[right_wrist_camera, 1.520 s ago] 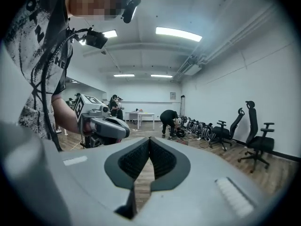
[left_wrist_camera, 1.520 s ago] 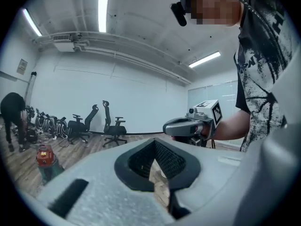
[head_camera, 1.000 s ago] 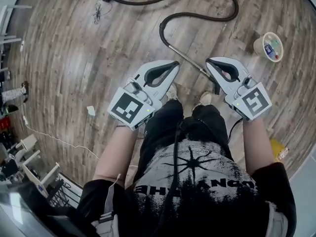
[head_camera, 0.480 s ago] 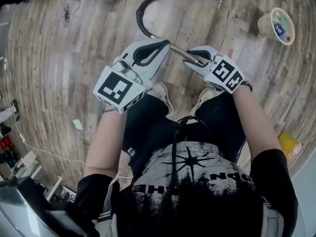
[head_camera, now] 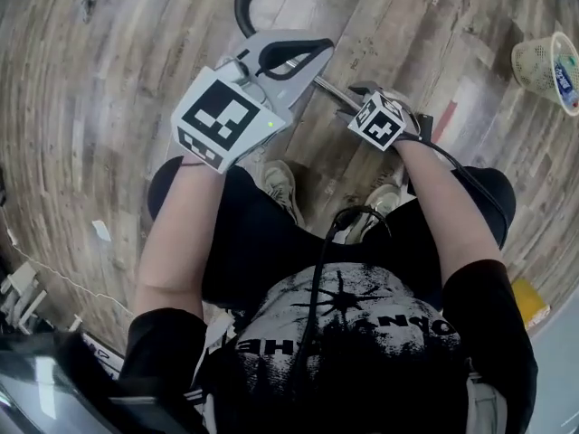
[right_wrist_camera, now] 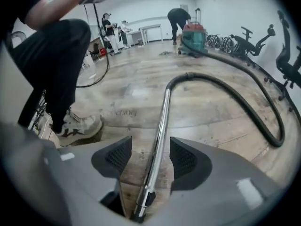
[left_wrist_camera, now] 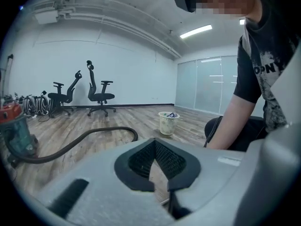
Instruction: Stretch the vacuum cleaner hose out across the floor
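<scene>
Now the right gripper point(right_wrist_camera: 150, 157) straddles the metal tube point(right_wrist_camera: 160, 121), its fingers point(right_wrist_camera: 186, 159) opening and clear of it. Best to seat the tube deep between them before clamping, then pull steadily. The left gripper point(left_wrist_camera: 161, 186) has its fingers together, empty. The hose point(right_wrist_camera: 244, 98) loops toward 3 o'clock over the plank floor point(right_wrist_camera: 117, 93), back to the vacuum cleaner point(right_wrist_camera: 194, 34) at 12 o'clock. Office chairs point(left_wrist_camera: 99, 91) stand by the far wall.

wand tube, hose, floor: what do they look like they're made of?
Wand tube: likely metal, chrome or polished steel, going by the mirror-like highlights along its length.
Hose: black flexible plastic or rubber, matte. It bends in a loose loop.
Floor: wood-look planks, possibly laminate or vinyl. Grain and seams show, with a slight sheen.
</scene>
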The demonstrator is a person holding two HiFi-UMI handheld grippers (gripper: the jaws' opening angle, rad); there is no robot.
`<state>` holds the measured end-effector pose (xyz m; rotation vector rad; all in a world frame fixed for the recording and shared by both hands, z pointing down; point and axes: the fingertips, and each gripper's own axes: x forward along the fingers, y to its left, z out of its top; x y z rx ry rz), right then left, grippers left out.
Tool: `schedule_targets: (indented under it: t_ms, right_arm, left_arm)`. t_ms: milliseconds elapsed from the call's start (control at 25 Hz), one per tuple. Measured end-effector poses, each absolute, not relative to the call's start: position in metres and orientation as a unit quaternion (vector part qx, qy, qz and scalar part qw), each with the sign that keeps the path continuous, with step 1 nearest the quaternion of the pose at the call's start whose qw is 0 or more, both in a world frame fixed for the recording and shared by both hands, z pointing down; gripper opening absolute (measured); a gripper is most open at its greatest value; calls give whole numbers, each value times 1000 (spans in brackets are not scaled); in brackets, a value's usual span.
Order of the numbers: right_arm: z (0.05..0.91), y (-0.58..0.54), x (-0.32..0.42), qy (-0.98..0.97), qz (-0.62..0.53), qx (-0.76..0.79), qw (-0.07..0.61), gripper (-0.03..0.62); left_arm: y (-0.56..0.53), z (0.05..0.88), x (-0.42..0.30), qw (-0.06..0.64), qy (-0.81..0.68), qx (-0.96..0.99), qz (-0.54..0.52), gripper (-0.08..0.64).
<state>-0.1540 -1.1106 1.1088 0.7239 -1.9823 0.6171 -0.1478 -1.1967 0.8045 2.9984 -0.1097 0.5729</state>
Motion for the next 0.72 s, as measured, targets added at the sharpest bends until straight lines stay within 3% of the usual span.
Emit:
schedule_targets:
  t_ms: [280,720]
  right_arm:
    - [1205,-1110,-134,-747,280,269,540,258]
    - [1257,-1131,-157,-708,288,317,562,248]
  left_arm:
    - [-1206,829,-183,115,-112,972,174,-2]
    - [-1199,873,-236,161,-151,949,225,-2]
